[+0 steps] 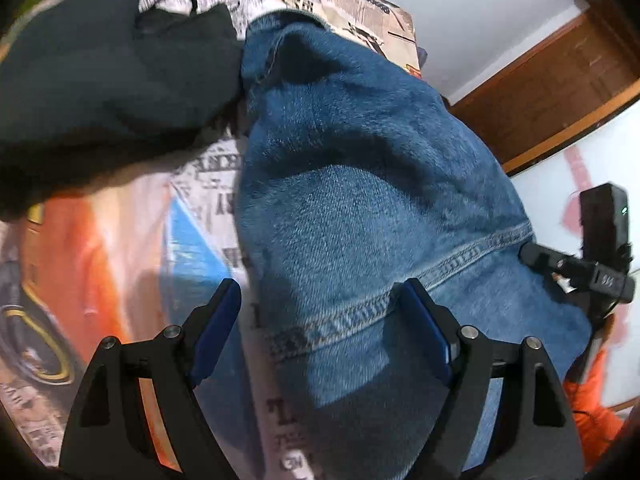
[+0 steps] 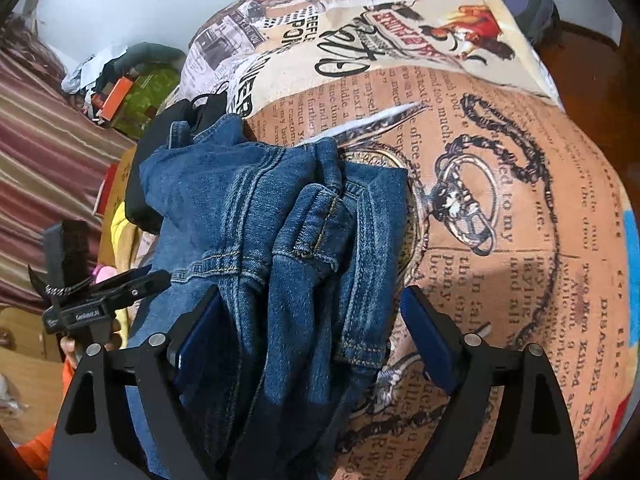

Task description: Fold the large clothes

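Note:
Blue jeans (image 1: pixel 360 208) lie bunched on a bed covered by a newspaper-print sheet (image 1: pixel 112 248). In the left wrist view my left gripper (image 1: pixel 320 296) is open, its fingers astride a stitched seam of the jeans, just above the cloth. In the right wrist view the jeans (image 2: pixel 260 240) show a waistband and a belt loop in a heap. My right gripper (image 2: pixel 310 300) is open with the denim bunched between its fingers. The left gripper's body (image 2: pixel 92 304) shows at the left edge there, and the right gripper's body (image 1: pixel 592 256) at the right in the left wrist view.
A black garment (image 1: pixel 100 80) lies on the sheet beside the jeans, far left; it also shows in the right wrist view (image 2: pixel 176 128). A wooden door (image 1: pixel 560 88) stands at the right. A striped cloth (image 2: pixel 44 152) and clutter (image 2: pixel 132 92) lie left of the bed.

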Demonstrator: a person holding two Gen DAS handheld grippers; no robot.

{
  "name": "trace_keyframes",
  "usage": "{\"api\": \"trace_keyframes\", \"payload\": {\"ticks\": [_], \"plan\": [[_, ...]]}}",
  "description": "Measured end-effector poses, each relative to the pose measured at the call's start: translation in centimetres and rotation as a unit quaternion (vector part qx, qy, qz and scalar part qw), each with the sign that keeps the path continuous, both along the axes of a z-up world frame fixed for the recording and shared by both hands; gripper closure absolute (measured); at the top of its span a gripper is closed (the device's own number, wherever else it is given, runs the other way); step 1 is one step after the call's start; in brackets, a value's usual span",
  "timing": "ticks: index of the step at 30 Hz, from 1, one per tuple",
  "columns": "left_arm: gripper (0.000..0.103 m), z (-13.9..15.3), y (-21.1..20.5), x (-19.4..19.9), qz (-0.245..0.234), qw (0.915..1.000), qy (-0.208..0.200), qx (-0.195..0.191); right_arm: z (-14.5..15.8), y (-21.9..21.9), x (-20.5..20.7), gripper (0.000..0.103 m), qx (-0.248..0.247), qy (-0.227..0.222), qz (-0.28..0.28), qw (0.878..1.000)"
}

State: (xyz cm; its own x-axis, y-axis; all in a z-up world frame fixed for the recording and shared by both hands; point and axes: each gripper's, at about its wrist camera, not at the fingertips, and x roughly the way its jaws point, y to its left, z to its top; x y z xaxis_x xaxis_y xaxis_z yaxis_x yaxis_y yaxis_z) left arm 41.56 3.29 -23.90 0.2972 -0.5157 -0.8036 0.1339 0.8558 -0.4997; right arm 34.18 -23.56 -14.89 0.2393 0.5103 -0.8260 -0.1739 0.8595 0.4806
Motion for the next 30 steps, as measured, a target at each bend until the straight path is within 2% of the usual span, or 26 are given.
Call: {"api": "trace_keyframes", "payload": {"ticks": [7,11,14,16,20,24,26,30], "plan": [[0.020,-2.1,-0.1,2.3,0.004,0.9979,0.035,-0.054,-0.8,0.8,1.6,0.017,0.016,0.030,0.021,0.999],[0.018,-2.4,-0.4,2.8,0.000,0.9974,0.041,-0.059,-1.2,0.8,2.2,0.015,0.035,0.048,0.021,0.998],[0.019,-2.2,-0.7,2.7,0.006,0.9970,0.046,-0.062,-1.3,0.5,2.3,0.017,0.050,0.059,0.013,0.997],[0.027,-2.1,-0.8,2.4,0.008,0.9956,0.053,-0.076,-1.0,0.6,1.8,0.025,0.046,0.052,0.013,0.998],[0.041,-1.8,-1.0,1.6,0.012,0.9961,0.042,-0.077,0.1,0.7,0.7,0.040,0.031,0.027,0.017,0.999],[0.046,-0.5,-1.6,0.0,-0.007,0.9989,0.015,-0.044,0.8,0.9,-0.5,0.050,0.032,0.020,0.016,0.999],[0.052,0.4,-2.0,-0.8,-0.012,0.9994,0.002,-0.031,1.1,1.0,-1.3,0.055,0.032,0.013,0.020,0.999],[0.063,2.6,-2.4,-2.5,-0.014,0.9992,-0.019,-0.031,2.4,1.5,-2.6,0.064,0.031,-0.002,0.031,0.999]]}}
